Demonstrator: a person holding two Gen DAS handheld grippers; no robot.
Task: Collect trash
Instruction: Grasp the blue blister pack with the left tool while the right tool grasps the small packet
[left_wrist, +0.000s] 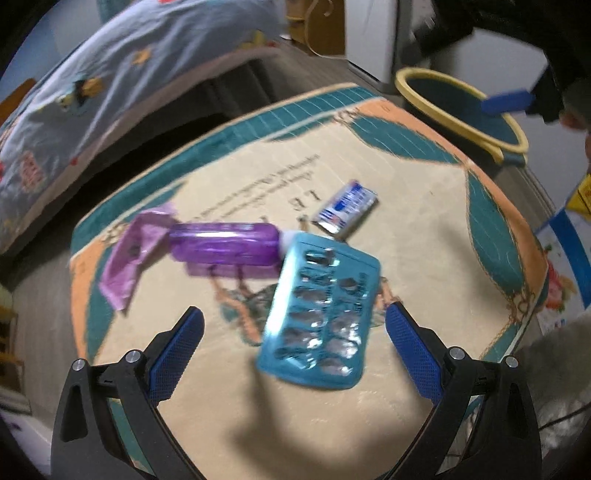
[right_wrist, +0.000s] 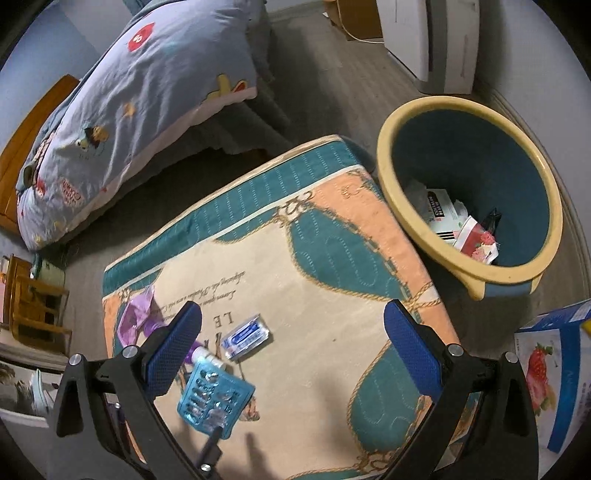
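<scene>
Purple plastic is lying at the left of the quilted table cover: a crumpled purple wrapper is touching the base of a clear purple bottle lying on its side, its white cap end pointing right. A teal blister pack, its foil pockets burst, is resting against that cap end, tilted. Just beyond it, slightly apart, a small blue-and-white sachet is lying flat beside the printed lettering. The left gripper is hovering over the cover with its blue-padded tongs spread wide, gripping nothing, the blister pack sitting between them in view. Further right, the right gripper is hanging higher above the cover, tongs likewise wide apart and empty. Beside the cover's right edge, a blue bin with a yellow rim is standing on the floor, holding paper and packaging scraps. A strawberry-printed box is sitting at far right.
</scene>
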